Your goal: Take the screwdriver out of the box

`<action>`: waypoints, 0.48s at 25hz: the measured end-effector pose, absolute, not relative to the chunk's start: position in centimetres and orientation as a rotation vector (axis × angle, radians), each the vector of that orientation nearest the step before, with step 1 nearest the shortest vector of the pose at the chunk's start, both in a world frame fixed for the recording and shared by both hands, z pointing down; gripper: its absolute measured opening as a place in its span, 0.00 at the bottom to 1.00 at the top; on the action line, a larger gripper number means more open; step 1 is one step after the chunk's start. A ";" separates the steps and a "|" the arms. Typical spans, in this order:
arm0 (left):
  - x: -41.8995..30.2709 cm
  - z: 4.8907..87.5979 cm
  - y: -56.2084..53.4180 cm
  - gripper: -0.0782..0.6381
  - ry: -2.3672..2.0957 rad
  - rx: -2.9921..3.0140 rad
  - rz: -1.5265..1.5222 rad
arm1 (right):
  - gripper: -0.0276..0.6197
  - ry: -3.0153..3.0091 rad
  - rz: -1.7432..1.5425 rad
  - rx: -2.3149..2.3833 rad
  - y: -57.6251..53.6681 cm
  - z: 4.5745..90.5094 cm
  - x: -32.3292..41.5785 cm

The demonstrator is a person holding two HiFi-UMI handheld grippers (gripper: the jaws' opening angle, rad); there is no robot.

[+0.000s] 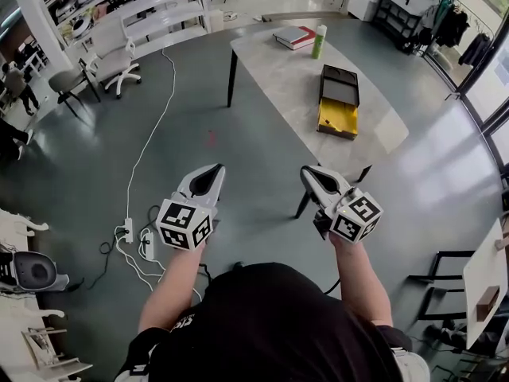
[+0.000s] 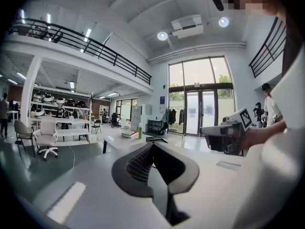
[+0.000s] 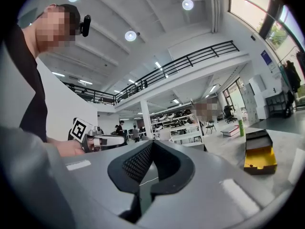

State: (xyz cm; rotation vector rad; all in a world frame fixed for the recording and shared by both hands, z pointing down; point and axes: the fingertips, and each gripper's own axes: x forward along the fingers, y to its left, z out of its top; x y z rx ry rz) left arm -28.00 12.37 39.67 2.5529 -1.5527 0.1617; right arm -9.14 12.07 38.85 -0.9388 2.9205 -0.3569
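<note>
Left hand-held gripper (image 1: 218, 168) and right hand-held gripper (image 1: 305, 172) are closed, empty; box (image 1: 339, 103) lies open.

Big open lab/workshop hall: mezzanine railing (image 2: 95, 44) overhead, white shelving racks (image 2: 59, 118) loaded with gear, swivel chair (image 1: 119, 66), tall glass entrance doors (image 2: 200, 113), power strips (image 1: 137, 237) and cable (image 1: 155, 126) on the grey floor (image 1: 238, 173), long bench (image 1: 278, 74).

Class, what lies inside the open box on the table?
The box shows a yellow lining in one half, dark in the other. Contents are too small to make out.
</note>
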 end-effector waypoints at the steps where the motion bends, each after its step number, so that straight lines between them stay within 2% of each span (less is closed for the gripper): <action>1: -27.7 39.7 12.3 0.11 -1.550 2.553 0.162 | 0.06 2.921 -0.362 -0.937 12.1 38.9 -8.9; 12: -21.7 40.0 12.1 0.11 -1.500 2.599 0.167 | 0.07 2.882 -0.393 -0.970 13.3 40.1 -2.9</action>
